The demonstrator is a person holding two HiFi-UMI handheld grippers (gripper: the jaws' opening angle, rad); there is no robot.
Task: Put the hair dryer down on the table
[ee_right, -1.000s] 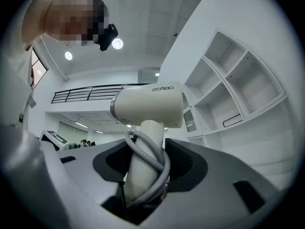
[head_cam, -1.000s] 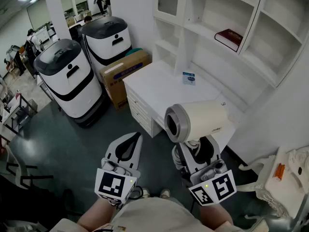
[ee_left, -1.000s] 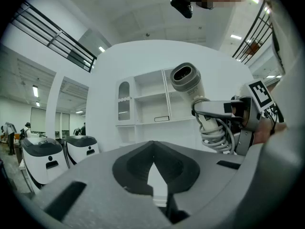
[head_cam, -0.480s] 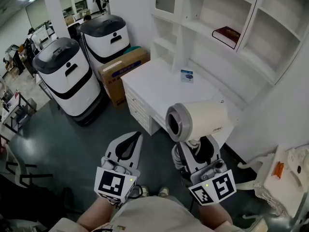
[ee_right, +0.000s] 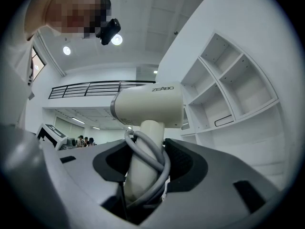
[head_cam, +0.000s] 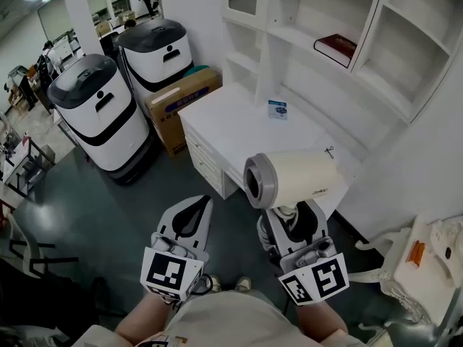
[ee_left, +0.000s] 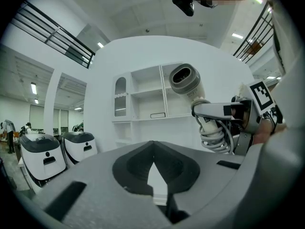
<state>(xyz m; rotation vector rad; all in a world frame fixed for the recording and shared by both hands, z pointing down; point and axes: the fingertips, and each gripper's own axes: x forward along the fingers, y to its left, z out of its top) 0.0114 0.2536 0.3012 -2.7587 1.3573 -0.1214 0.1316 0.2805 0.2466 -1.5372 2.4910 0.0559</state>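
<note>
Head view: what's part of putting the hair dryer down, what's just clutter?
Job: hair dryer, right gripper clamped on its handle, white table.
Clutter: red book, small blue packet, cardboard box, two white-and-black machines, shut, empty left gripper.

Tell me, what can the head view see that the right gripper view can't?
Only the head view shows the small blue packet on the white table, the cardboard box, the two white-and-black machines on the floor, and the left tongs, shut and empty. Only the right gripper view shows a railing high up, ceiling lights and the black camera on the person's head. Both show the cream hair dryer gripped by the right tongs, and the white shelves.
</note>
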